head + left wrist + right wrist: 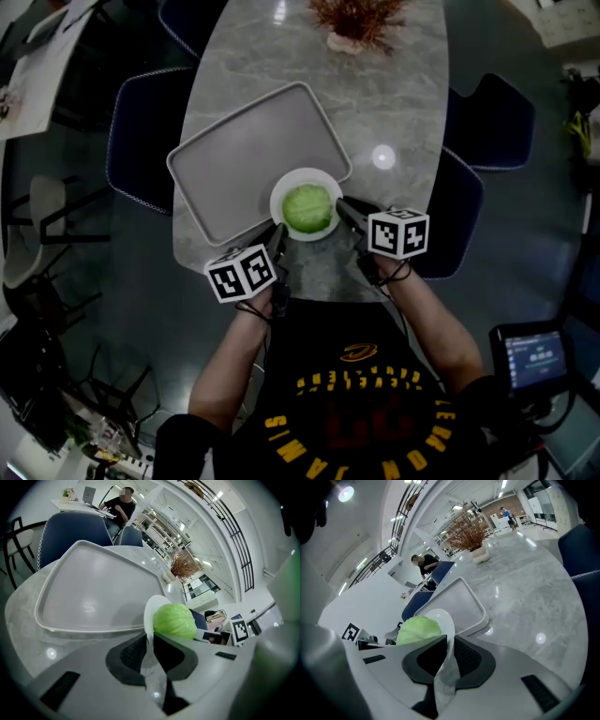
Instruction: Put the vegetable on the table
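Observation:
A round green cabbage (307, 208) lies on a small white plate (281, 192) near the front of the marble table (403, 103). The plate overlaps the near corner of a grey tray (244, 155). My left gripper (277, 232) is shut on the plate's left rim, and my right gripper (343, 206) is shut on its right rim. In the left gripper view the plate's rim (148, 616) sits between the dark pads (132, 656), with the cabbage (174, 619) just beyond. The right gripper view shows the same pinch on the rim (449, 627) beside the cabbage (417, 629). Whether the plate rests on the table I cannot tell.
A potted dried plant (359, 23) stands at the table's far end. Blue chairs (136, 131) (461, 211) flank the table. A small screen (534, 356) sits at the lower right. A person (119, 503) sits at a distant desk.

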A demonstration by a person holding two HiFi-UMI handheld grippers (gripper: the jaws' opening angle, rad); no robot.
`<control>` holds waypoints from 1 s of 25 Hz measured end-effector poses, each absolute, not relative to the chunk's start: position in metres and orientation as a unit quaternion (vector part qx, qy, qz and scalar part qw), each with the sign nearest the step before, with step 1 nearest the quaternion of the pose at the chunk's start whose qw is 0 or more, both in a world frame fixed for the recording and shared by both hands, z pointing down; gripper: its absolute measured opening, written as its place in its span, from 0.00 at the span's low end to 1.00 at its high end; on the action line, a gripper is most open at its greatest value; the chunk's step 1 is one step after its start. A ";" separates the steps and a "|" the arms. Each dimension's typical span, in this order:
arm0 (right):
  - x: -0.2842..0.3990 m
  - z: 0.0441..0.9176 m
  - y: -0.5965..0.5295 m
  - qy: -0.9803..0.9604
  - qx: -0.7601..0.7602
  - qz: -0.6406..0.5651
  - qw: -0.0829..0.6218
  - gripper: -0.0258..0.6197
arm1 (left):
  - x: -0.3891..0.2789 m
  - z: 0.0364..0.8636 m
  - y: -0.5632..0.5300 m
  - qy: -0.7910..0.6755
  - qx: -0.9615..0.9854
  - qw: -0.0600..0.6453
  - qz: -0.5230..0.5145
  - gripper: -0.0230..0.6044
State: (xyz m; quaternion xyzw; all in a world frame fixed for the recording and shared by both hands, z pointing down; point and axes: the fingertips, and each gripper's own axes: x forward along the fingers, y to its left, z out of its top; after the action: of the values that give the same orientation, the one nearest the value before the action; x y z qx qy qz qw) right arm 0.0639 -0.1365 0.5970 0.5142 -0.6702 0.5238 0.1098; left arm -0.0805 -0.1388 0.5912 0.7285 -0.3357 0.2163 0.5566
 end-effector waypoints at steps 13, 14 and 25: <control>0.103 0.585 -0.051 -0.677 0.506 0.522 0.114 0.12 | -0.040 0.578 -0.049 -0.344 0.729 0.551 0.213 0.11; 0.107 0.589 -0.043 -0.676 0.506 0.523 0.116 0.12 | -0.036 0.582 -0.041 -0.344 0.729 0.552 0.214 0.11; 0.135 0.626 0.014 -0.670 0.504 0.528 0.135 0.12 | -0.009 0.624 0.015 -0.350 0.721 0.556 0.219 0.11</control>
State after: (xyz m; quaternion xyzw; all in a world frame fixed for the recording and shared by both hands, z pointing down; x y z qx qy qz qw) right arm 0.1351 0.0140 0.6263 0.5042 -0.6697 0.5283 0.1352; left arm -0.0087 0.0147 0.6245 0.7212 -0.3504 0.2185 0.5562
